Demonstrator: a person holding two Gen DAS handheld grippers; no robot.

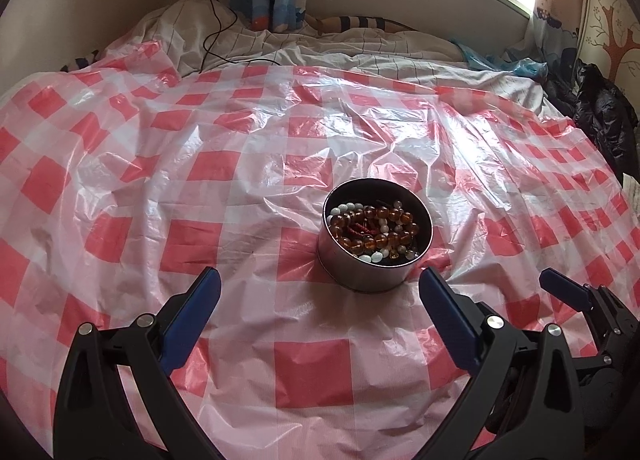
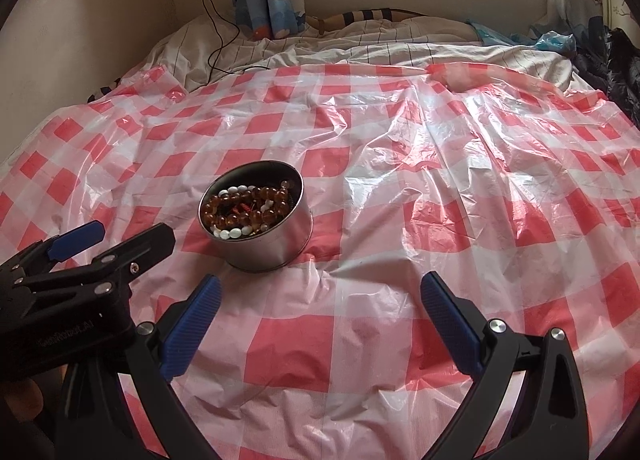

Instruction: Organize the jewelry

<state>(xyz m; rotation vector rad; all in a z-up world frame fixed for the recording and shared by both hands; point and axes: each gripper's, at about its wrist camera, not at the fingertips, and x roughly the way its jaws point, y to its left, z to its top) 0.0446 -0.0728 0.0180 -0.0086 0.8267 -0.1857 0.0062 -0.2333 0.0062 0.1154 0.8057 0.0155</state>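
Your bed, under a red-and-white checked plastic sheet (image 1: 280,131) that fills the frame and probably serves to catch stray beads, carries a round metal tin (image 1: 376,236) just right of centre in the left wrist view. Inside it lie the amber and white bead strands (image 1: 372,227), apparently tangled, though single pieces are hard to separate. Your left hand-held gripper (image 1: 320,300) and right hand-held gripper (image 2: 320,300) both sit low in frame, fingers spread wide and empty, short of the tin.

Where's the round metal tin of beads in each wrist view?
Left wrist: the round metal tin of amber and white beads sits just right of centre, ahead of the open left gripper.
Right wrist: the tin sits left of centre, ahead-left of the open right gripper.
Shared landmark: the black cable on the white sheet.
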